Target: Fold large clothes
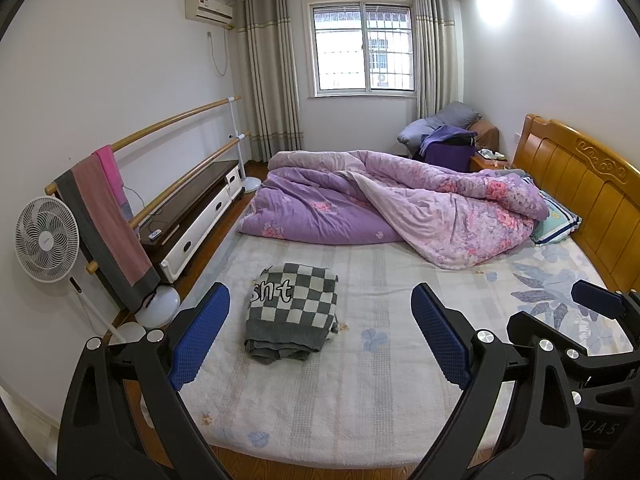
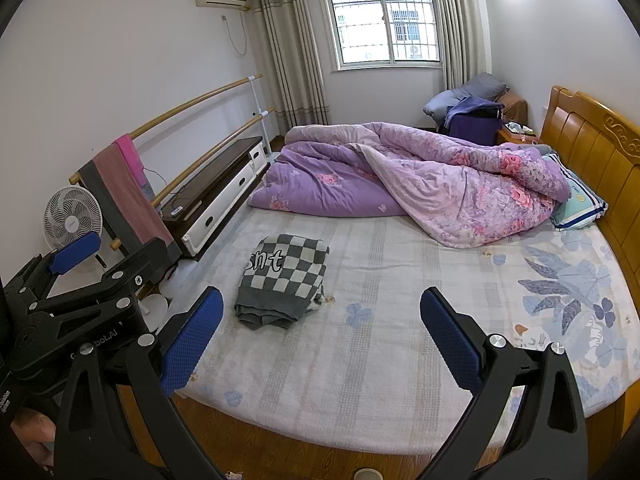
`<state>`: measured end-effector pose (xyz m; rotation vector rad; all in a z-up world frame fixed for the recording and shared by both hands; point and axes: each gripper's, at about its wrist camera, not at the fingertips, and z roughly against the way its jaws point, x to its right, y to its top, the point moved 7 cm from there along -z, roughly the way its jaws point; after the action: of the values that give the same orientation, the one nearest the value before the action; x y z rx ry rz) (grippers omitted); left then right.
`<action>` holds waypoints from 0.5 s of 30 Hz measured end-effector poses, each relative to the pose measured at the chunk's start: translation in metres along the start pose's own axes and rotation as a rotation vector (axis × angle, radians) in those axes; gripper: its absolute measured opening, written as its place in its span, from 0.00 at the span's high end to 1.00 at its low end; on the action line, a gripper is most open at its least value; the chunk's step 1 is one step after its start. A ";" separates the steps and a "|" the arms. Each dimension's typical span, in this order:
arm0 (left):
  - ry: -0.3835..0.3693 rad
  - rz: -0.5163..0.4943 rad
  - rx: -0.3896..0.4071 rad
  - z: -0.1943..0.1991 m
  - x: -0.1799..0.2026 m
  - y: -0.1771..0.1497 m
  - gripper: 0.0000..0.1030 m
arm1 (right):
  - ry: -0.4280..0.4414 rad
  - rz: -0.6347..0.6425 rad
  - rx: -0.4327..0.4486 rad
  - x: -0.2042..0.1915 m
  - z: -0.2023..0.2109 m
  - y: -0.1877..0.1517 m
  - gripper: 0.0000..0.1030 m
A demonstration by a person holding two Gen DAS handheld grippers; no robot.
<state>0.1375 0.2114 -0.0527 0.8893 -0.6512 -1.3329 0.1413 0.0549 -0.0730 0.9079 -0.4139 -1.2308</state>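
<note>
A grey-and-white checkered garment lies folded into a compact rectangle on the near left part of the bed, with letters showing on its top edge. My left gripper hangs open above the bed's near edge, its blue pads wide apart, nothing between them. The garment lies just beyond and between its fingers. My right gripper is open too and holds nothing; the garment sits ahead and slightly left of it. Each gripper shows at the edge of the other's view.
A rumpled purple floral quilt fills the far half of the bed. A wooden headboard stands at right. On the left are a white fan, a rail with hanging towels and a low cabinet.
</note>
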 end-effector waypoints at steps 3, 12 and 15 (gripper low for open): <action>0.005 -0.002 0.000 -0.002 0.000 0.000 0.10 | -0.001 -0.001 0.000 0.001 -0.001 0.000 0.07; 0.013 -0.002 -0.007 -0.010 0.001 0.000 0.10 | 0.004 0.001 -0.011 0.004 -0.007 0.000 0.07; 0.014 -0.001 -0.009 -0.014 0.000 0.000 0.10 | 0.003 0.000 -0.012 0.005 -0.009 0.002 0.07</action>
<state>0.1489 0.2136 -0.0597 0.8908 -0.6338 -1.3289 0.1507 0.0535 -0.0779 0.8995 -0.4043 -1.2303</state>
